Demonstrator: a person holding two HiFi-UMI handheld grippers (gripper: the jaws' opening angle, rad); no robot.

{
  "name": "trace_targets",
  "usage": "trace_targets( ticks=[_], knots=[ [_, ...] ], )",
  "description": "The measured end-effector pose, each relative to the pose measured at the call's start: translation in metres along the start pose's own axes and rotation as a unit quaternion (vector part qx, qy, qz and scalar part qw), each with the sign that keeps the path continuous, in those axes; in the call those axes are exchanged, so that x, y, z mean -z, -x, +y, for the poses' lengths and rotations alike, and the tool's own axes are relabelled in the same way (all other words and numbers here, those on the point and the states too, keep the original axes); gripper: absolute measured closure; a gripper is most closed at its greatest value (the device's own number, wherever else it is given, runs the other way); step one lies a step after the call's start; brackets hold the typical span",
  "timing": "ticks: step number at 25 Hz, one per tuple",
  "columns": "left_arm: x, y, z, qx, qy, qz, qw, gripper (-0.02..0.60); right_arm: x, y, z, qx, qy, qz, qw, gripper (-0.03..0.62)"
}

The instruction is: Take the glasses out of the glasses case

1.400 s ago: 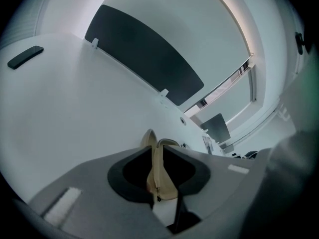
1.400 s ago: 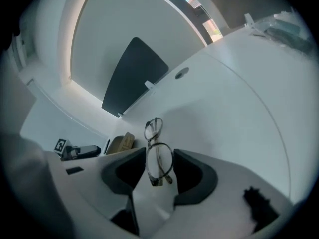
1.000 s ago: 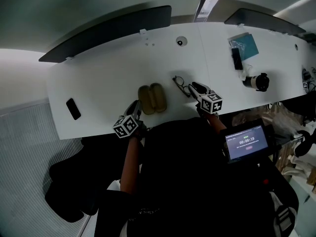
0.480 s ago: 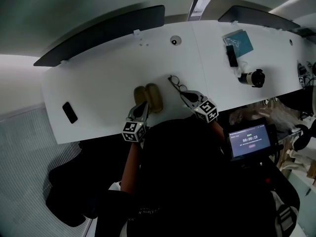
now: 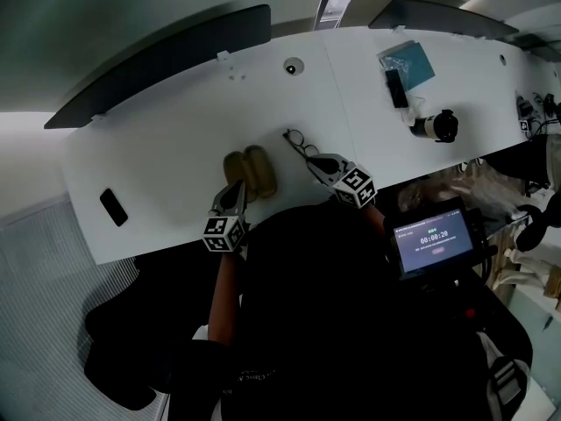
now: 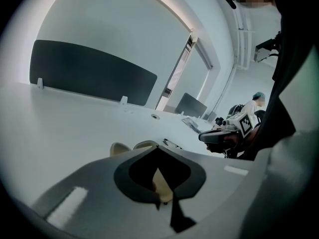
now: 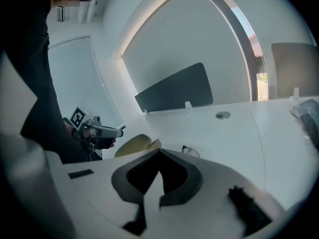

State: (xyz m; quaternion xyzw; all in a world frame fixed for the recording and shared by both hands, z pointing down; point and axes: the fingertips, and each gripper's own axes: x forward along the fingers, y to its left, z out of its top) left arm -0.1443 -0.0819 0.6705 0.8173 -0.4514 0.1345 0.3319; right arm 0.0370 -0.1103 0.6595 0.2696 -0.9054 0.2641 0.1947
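Observation:
The tan glasses case [image 5: 249,172] lies open on the white table [image 5: 158,156], its two halves side by side. Dark-framed glasses [image 5: 301,143] rest on the table just right of it, outside the case. My left gripper [image 5: 235,189] is shut and empty, just in front of the case's near edge. My right gripper [image 5: 316,164] is also shut and empty, a little short of the glasses. In the left gripper view, past the shut gripper [image 6: 157,147], show the case [image 6: 144,144] and glasses [image 6: 172,144]. The right gripper view shows its shut gripper [image 7: 159,151], the case [image 7: 133,144] and glasses [image 7: 191,150].
A black phone [image 5: 113,207] lies at the table's left. At the back right are a teal pouch [image 5: 406,60], a black slab [image 5: 396,88] and a black-and-white cylinder [image 5: 436,126]. Dark divider panels [image 5: 158,60] line the far edge. A lit screen [image 5: 434,244] stands by the near right edge.
The right gripper has drawn back from the glasses, which stay on the table. The left gripper has shifted right, to just in front of the case. The head view has drifted.

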Motion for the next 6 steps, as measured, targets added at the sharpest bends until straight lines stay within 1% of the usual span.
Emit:
trace_targets(
  ticks=[6],
  knots=[
    [0.0033,0.0006,0.0025,-0.011,0.012,0.007,0.9998,0.574,0.0022,-0.0006,-0.0025,0.007,-0.004,0.002,1.000,0.586]
  ],
)
